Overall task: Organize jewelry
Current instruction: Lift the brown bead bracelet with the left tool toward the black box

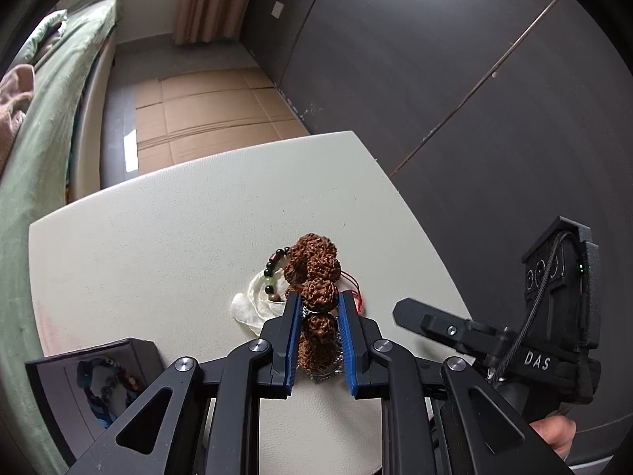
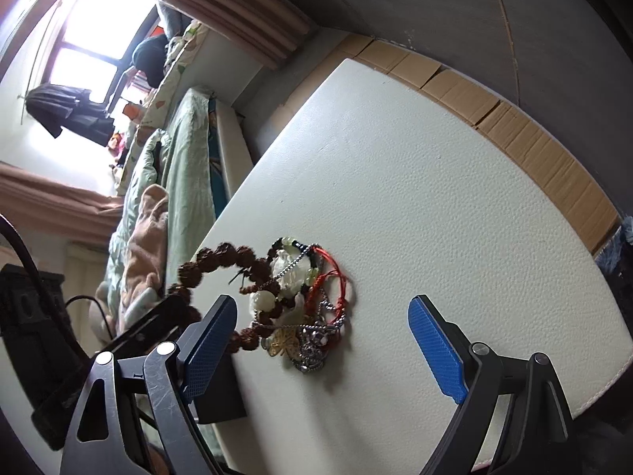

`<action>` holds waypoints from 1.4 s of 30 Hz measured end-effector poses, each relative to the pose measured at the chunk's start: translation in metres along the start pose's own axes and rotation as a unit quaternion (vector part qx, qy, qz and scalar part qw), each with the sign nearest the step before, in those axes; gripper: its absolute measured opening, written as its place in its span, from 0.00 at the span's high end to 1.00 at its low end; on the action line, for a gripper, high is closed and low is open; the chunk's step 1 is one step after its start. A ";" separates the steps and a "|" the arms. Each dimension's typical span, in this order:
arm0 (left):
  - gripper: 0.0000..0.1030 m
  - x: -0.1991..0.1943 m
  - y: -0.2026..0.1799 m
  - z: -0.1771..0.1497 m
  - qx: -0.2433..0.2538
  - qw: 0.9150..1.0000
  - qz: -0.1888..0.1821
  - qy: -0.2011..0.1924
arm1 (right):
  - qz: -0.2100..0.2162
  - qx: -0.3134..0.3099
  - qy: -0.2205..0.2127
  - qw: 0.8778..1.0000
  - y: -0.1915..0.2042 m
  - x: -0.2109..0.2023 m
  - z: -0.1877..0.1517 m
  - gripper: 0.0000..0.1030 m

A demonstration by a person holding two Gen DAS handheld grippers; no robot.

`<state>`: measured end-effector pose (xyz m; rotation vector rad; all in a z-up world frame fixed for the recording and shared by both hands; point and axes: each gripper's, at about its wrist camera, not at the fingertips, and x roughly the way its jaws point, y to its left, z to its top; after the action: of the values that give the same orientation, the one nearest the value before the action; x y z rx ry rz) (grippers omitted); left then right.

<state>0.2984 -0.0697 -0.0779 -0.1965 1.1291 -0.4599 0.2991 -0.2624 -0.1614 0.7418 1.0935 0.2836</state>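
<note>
Jewelry pile [image 1: 277,293] sits mid-table [image 1: 158,237] in left wrist view; my left gripper [image 1: 319,308] is clenched on the brown seed bracelet [image 1: 316,273], box [image 1: 95,380] with a blue bracelet at 8 o'clock. Right wrist view: my right gripper [image 2: 322,318] gapes wide, holding nothing, tangle at 12 o'clock of it, bracelet loop at 10 o'clock. Step looks like pulling the bracelet free; next needs steady lift clear of chains toward box
</note>
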 end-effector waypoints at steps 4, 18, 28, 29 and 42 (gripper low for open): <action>0.81 0.016 0.009 0.000 -0.015 1.000 0.003 0.019 | 0.014 -0.012 0.023 1.000 0.005 0.012 -0.004 0.26; 0.81 0.046 0.002 -0.014 -0.008 0.997 -0.023 0.069 | 0.048 0.036 0.015 0.998 -0.002 0.016 -0.004 0.33; 0.81 0.005 0.018 -0.014 -0.003 0.998 0.064 0.004 | 0.052 0.058 0.004 0.997 -0.008 0.012 0.000 0.32; 0.81 -0.006 0.020 -0.012 -0.006 0.998 0.062 -0.012 | 0.053 0.055 0.005 0.997 -0.007 0.012 0.000 0.32; 0.81 -0.058 0.036 -0.005 -0.032 0.993 0.043 -0.105 | 0.083 0.031 0.034 0.995 0.014 0.034 -0.006 0.37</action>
<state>0.2830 -0.0116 -0.0454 -0.2460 0.9429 -0.3178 0.3116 -0.2309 -0.1768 0.8854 1.1111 0.4214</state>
